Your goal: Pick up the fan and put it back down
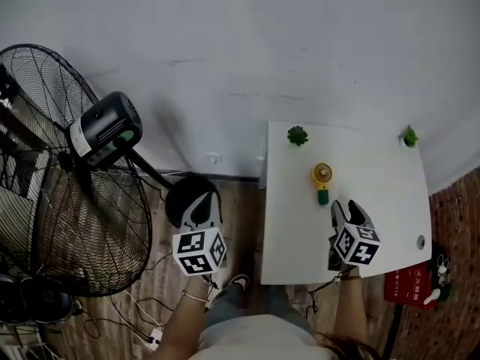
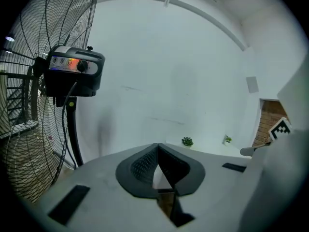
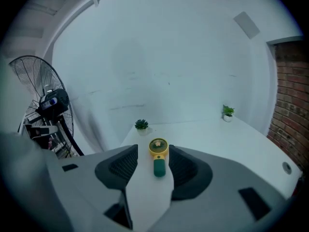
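A small hand-held fan [image 1: 322, 182] with a yellow head and a green handle lies flat on the white table [image 1: 367, 163]. My right gripper [image 1: 347, 209] hovers over the table just short of the handle, open, with nothing in it. In the right gripper view the fan [image 3: 158, 156] lies a little ahead of the right gripper [image 3: 153, 152], centred between the two pads and touching neither. My left gripper [image 1: 202, 201] hangs over the wooden floor to the left of the table, shut and empty. The left gripper [image 2: 158, 146] shows its pads meeting at the tips.
A big black pedestal fan [image 1: 75, 171] stands at the left, its round base [image 1: 180, 193] beside my left gripper. Two small potted plants [image 1: 298, 135] [image 1: 409, 136] sit at the table's far edge. Cables [image 1: 142, 328] lie on the floor; a brick wall [image 1: 457, 216] is at the right.
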The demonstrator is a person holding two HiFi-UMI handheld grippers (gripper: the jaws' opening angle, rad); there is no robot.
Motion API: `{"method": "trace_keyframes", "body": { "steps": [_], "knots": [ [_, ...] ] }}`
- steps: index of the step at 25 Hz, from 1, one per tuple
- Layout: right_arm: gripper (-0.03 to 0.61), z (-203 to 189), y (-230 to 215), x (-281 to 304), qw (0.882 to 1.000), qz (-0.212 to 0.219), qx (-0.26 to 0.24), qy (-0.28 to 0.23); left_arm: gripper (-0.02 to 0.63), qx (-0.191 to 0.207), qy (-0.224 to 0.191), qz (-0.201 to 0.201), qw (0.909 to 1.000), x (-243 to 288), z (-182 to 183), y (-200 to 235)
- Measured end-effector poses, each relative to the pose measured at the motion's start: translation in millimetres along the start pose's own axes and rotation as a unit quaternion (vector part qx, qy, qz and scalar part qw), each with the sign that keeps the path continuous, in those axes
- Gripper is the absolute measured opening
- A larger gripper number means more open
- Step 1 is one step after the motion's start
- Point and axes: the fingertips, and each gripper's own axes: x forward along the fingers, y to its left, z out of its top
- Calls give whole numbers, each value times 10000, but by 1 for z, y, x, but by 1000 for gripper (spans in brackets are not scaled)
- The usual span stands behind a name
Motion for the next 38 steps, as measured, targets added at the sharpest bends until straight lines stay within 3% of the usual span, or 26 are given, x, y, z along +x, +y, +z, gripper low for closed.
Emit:
{"method": "trace_keyframes", "body": {
  "steps": [13, 38],
  "knots": [
    [209, -36, -8, 78, 9953, 322, -327, 850, 11, -30, 54, 562, 9984, -17, -19, 20],
    [224, -64, -14, 142, 9857, 433, -584, 1521, 11, -327, 296, 1195, 9919, -40, -70, 38]
  ]
}}
